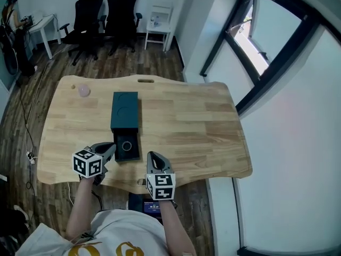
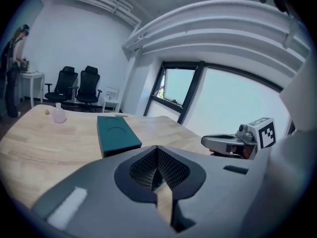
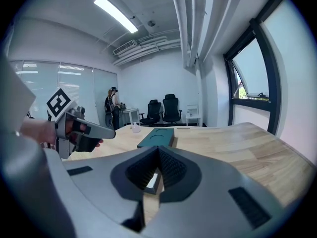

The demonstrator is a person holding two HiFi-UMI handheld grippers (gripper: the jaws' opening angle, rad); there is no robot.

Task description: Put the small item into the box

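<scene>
A dark teal box [image 1: 125,110] lies lengthwise on the wooden table [image 1: 186,121]. A black drawer tray [image 1: 126,147] sticks out of its near end, and a round ring shape shows inside the tray. A small pink bottle [image 1: 83,90] stands at the far left of the table. My left gripper [image 1: 110,148] hovers just left of the tray, jaws together and empty. Right of the tray, near the front edge, my right gripper [image 1: 152,157] is shut too. The box [image 2: 116,133] and bottle [image 2: 59,114] lie ahead in the left gripper view.
Two black office chairs [image 1: 101,15] and a small white side table [image 1: 159,23] stand beyond the table's far edge. A person [image 3: 111,108] stands at a white desk [image 1: 45,25] at the far left. A window wall [image 1: 277,41] runs along the right.
</scene>
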